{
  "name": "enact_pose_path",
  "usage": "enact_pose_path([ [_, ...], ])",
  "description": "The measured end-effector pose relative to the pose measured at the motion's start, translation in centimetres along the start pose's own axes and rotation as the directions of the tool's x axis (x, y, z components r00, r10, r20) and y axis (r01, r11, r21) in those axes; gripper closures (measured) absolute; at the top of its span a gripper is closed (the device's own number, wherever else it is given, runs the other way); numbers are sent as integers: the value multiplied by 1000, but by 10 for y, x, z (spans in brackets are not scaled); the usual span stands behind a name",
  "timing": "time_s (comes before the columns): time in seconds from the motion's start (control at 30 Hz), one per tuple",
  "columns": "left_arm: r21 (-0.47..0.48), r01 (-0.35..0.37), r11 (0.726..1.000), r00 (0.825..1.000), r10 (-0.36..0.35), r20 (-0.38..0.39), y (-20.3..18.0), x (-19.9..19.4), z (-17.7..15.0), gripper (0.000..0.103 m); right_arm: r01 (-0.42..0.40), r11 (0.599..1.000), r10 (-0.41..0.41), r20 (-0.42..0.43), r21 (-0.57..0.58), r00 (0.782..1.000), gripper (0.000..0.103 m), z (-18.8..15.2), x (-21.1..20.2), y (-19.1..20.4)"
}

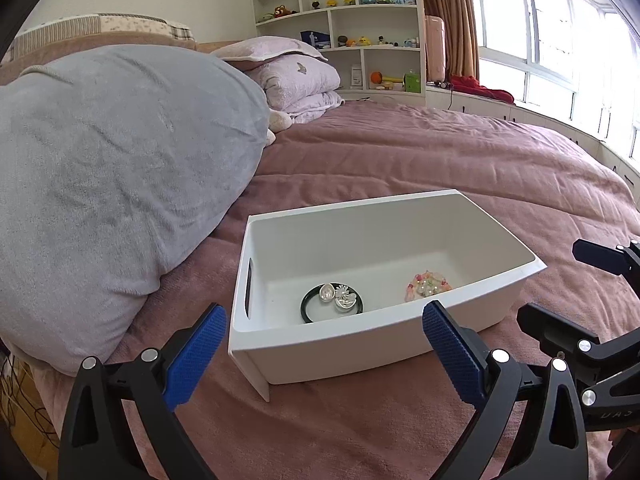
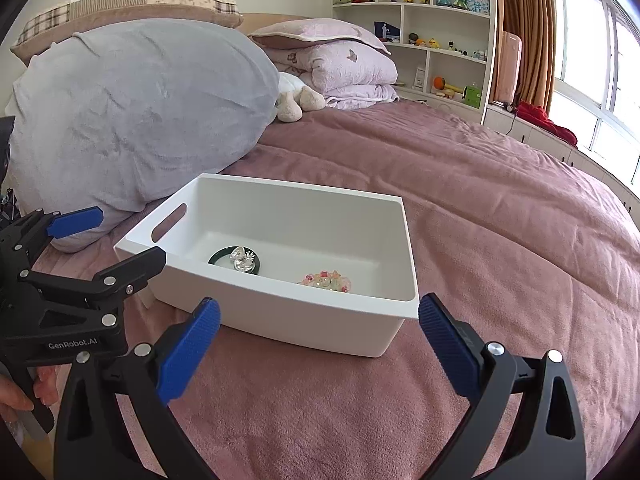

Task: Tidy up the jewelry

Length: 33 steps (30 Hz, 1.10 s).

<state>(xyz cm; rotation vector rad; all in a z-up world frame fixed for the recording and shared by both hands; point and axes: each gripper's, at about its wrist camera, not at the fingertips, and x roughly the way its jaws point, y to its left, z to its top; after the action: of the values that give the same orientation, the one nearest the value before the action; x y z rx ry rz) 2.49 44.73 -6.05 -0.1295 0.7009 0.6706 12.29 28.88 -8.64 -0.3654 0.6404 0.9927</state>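
A white plastic bin (image 1: 280,360) (image 2: 304,320) sits on the pink bedspread. Inside lie a dark green bangle (image 1: 306,304) (image 2: 214,258) with silver ornaments (image 1: 340,298) (image 2: 242,262) on it, and a pink-and-pearl beaded piece (image 1: 426,286) (image 2: 326,280). My left gripper (image 1: 324,344) is open and empty, just before the bin's near wall. My right gripper (image 2: 320,328) is open and empty, near the bin's front wall. Each gripper shows in the other's view, the right one (image 1: 560,288) and the left one (image 2: 116,236).
A large grey pillow (image 1: 112,184) (image 2: 136,112) lies left of the bin. Folded lilac bedding (image 1: 300,80) (image 2: 344,68) and a plush toy (image 2: 296,104) lie at the bed's head. White shelves (image 1: 360,28) and windows stand behind. The bedspread (image 1: 440,160) stretches to the right.
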Motion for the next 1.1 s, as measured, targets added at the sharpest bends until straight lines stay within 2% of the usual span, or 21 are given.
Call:
enact_pose_path([
  [0.53, 7, -3, 1000, 1000, 2, 13, -5, -4, 6, 4, 14, 1000, -13, 17, -12, 1000, 5, 14, -11, -2],
  [1.1, 14, -8, 1000, 1000, 8, 24, -4, -11, 16, 4, 11, 999, -12, -13, -40, 1000, 5, 32, -9, 0],
])
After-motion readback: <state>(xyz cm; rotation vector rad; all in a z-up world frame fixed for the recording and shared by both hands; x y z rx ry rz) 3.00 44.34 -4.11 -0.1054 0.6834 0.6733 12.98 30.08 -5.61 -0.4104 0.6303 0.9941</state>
